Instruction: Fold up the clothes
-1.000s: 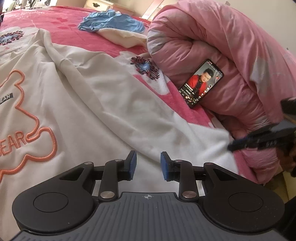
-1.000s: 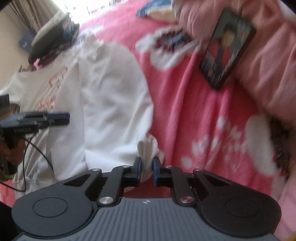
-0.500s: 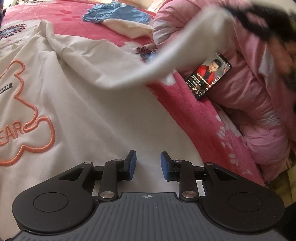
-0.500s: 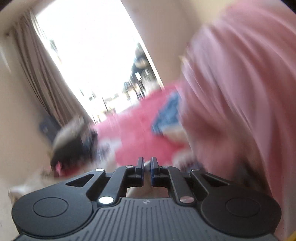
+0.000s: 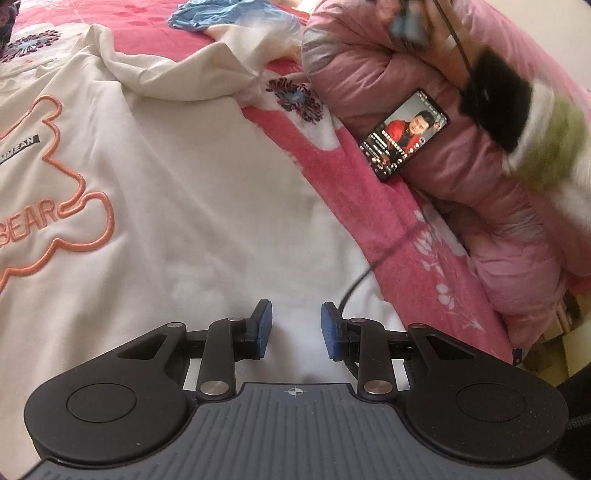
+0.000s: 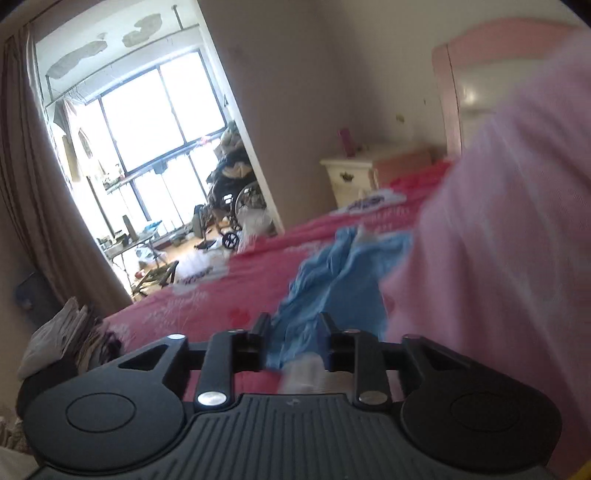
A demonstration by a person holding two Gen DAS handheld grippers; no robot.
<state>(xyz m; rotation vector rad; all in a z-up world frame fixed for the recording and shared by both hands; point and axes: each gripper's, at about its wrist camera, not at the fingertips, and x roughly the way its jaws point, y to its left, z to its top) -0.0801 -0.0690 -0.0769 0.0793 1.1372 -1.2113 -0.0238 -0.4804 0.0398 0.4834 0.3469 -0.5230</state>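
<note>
A white sweatshirt with an orange bear outline lies spread on the pink bedspread. One sleeve sits crumpled across its far part. My left gripper hovers low over the shirt's near hem, open, nothing between its blue pads. My right gripper is raised beside the pink duvet and faces the window. Its jaws are opening, and a pale blur of cloth shows just below them, not pinched. From the left wrist view it is a dark blur at the top.
A lit phone leans on the rolled pink duvet right of the shirt. A blue garment lies farther up the bed. A sleeve with a black cuff reaches in at the right. A white nightstand stands past the bed.
My right gripper swung the white sleeve from the near right edge up across the shirt, then its jaws parted. The sleeve now lies bunched at the far side. The left gripper barely shifted.
</note>
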